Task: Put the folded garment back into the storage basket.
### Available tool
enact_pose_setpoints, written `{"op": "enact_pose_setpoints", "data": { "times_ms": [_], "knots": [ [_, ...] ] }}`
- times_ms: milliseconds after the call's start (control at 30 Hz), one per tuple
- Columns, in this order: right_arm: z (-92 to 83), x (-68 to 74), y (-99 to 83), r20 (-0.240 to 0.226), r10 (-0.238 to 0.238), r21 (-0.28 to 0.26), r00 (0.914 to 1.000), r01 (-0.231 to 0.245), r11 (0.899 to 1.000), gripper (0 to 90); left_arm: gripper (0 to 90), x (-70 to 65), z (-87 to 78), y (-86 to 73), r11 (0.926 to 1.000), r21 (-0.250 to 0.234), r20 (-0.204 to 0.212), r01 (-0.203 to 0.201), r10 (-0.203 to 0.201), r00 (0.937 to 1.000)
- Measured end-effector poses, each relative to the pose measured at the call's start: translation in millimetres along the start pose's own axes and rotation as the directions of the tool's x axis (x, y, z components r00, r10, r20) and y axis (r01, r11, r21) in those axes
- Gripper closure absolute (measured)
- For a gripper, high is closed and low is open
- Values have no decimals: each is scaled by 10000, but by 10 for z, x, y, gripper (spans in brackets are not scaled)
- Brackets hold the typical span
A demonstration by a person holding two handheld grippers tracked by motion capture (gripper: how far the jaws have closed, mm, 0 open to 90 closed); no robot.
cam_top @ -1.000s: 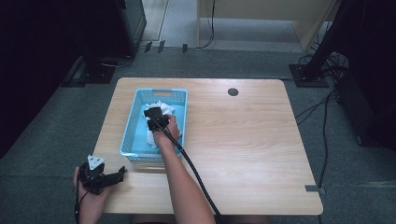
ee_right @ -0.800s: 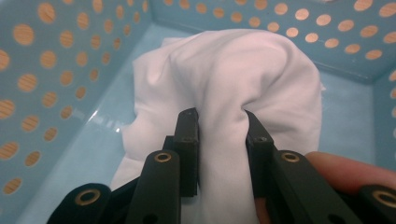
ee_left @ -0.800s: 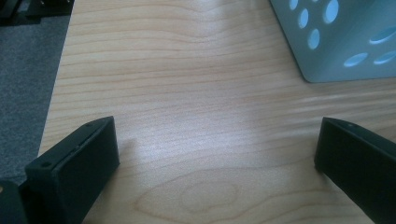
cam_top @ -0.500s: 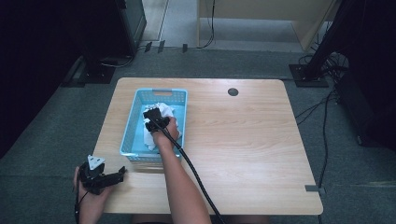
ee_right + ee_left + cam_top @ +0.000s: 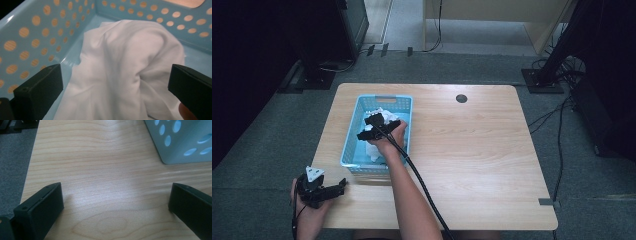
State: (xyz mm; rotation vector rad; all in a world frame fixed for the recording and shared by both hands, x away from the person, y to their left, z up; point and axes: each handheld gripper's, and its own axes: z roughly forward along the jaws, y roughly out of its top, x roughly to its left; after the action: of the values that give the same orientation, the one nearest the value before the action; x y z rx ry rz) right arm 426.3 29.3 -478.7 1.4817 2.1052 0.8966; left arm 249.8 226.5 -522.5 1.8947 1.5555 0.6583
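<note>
A light blue perforated basket [image 5: 384,98] stands on the left half of the wooden table [image 5: 472,150]. A crumpled white cloth [image 5: 382,112] lies inside it. My right gripper [image 5: 368,127] reaches down into the basket, just over the cloth [image 5: 125,70]. Its jaws have just been opening and now stand wide, with the cloth heaped between them and untouched by the pads. The right gripper [image 5: 115,85] faces the basket's far wall [image 5: 37,37]. My left gripper [image 5: 341,186] rests open near the table's front left corner, over bare wood [image 5: 116,200], with the basket's corner [image 5: 180,142] ahead.
A round dark cable hole [image 5: 461,98] sits at the back of the table. The right gripper's black cable [image 5: 422,185] trails along the forearm to the front edge. Grey carpet [image 5: 272,150] surrounds the table, with dark stands and cables behind.
More white cloth shows beside the right gripper in the basket than a second ago. Both hands have kept their places.
</note>
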Motion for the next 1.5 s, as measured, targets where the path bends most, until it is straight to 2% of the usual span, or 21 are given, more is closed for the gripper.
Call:
{"op": "enact_pose_setpoints", "data": {
  "times_ms": [267,733,833,1067,1500],
  "knots": [
    [-148,-65,78,77,413,-453,9991,-410,9981,0,0,-1,0,0,10000,-10,2,12,-12,10000],
    [-445,-215,201,298,308,-1116,9991,-273,9934,0,0,0,0,0,10000,-1,4,2,-2,10000],
    [-512,-258,224,412,173,-1198,9990,-122,9927,0,0,-1,1,0,10000,-13,1,8,-8,10000],
    [-689,-386,278,482,190,-1490,9987,-117,9888,0,0,-2,2,2,10000,-15,-8,9,-9,10000],
    [-835,-668,208,875,229,-1569,9959,-89,9876,0,0,-2,2,2,10000,-1,-2,6,-6,10000]
  ]
}}
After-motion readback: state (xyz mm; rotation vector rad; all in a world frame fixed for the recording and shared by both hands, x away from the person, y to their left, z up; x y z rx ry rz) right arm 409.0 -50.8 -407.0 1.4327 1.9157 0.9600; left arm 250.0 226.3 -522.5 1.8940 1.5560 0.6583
